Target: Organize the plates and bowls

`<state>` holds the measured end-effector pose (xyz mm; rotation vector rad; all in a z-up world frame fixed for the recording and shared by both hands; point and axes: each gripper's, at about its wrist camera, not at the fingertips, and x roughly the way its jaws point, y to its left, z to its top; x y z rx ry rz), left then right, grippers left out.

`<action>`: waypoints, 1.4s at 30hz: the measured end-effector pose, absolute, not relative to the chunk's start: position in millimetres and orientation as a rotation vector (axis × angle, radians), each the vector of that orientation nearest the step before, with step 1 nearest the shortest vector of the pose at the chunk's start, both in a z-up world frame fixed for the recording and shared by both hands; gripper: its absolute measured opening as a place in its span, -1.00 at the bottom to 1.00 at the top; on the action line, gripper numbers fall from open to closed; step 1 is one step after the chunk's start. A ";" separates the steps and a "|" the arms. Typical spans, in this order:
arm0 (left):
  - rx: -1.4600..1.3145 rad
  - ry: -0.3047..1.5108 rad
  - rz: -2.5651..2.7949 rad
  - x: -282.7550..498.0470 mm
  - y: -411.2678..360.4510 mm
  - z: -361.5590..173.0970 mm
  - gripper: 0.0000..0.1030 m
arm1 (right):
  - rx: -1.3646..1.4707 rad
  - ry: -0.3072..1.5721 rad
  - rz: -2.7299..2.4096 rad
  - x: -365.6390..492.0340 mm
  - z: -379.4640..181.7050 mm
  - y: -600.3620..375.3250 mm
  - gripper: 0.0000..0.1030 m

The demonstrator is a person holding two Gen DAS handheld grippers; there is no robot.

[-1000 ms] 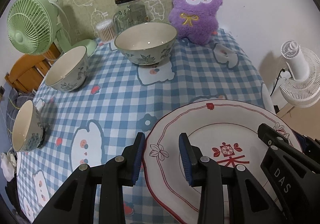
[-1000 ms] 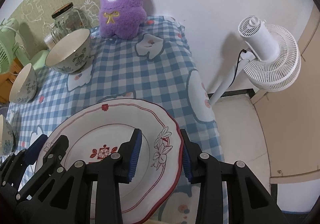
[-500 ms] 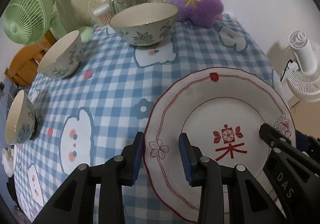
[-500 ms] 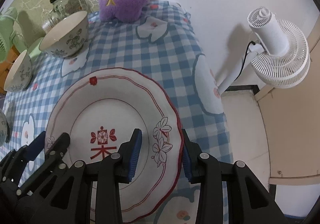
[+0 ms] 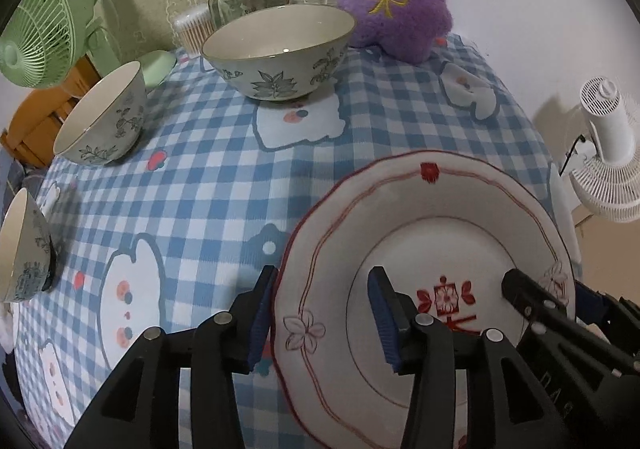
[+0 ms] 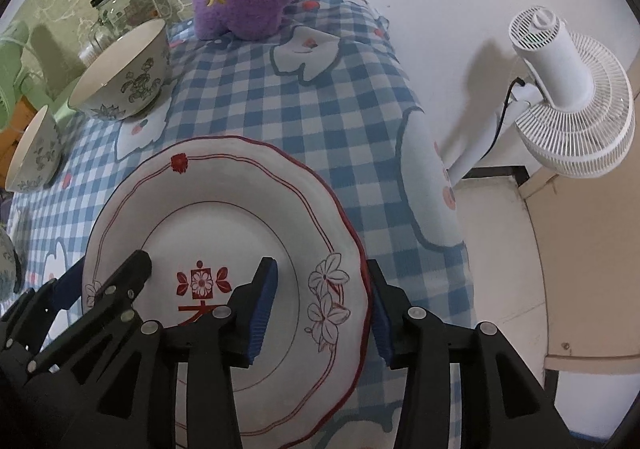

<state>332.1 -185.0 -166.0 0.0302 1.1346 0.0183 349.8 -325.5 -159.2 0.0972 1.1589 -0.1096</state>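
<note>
White scalloped plate (image 5: 432, 209), red-rimmed; red flower motif centred.

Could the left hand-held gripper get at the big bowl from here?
Probably yes: the cloth between the left hand-held gripper and big bowl is bare, and its opening jaws only straddle the plate rim.
</note>
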 end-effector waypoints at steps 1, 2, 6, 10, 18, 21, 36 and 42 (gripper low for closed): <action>0.030 1.137 0.022 332.5 -184.9 -166.0 -0.11 | 0.101 1.162 -0.114 350.1 -159.1 -325.8 -0.06; 0.038 1.139 0.019 332.1 -185.5 -166.0 -0.12 | 0.105 1.163 -0.119 350.5 -159.0 -325.9 -0.06; 0.049 1.150 0.002 331.9 -184.7 -165.3 -0.17 | 0.091 1.159 -0.125 350.0 -156.4 -324.1 -0.06; 0.071 1.141 -0.015 328.6 -186.8 -161.4 -0.18 | 0.082 1.136 -0.135 347.3 -149.1 -323.9 -0.06; 0.053 1.112 -0.033 317.4 -183.4 -141.5 -0.18 | 0.080 1.102 -0.148 334.3 -125.1 -321.6 -0.06; 0.056 1.096 -0.043 310.9 -183.1 -131.1 -0.18 | 0.085 1.086 -0.156 326.6 -113.2 -320.1 -0.06; 0.087 0.999 -0.095 267.2 -182.5 -79.9 -0.18 | 0.140 1.034 -0.211 263.5 -71.8 -315.3 -0.06; 0.098 0.996 -0.125 240.9 -182.1 -75.8 -0.18 | 0.153 1.025 -0.242 237.3 -67.1 -316.9 -0.06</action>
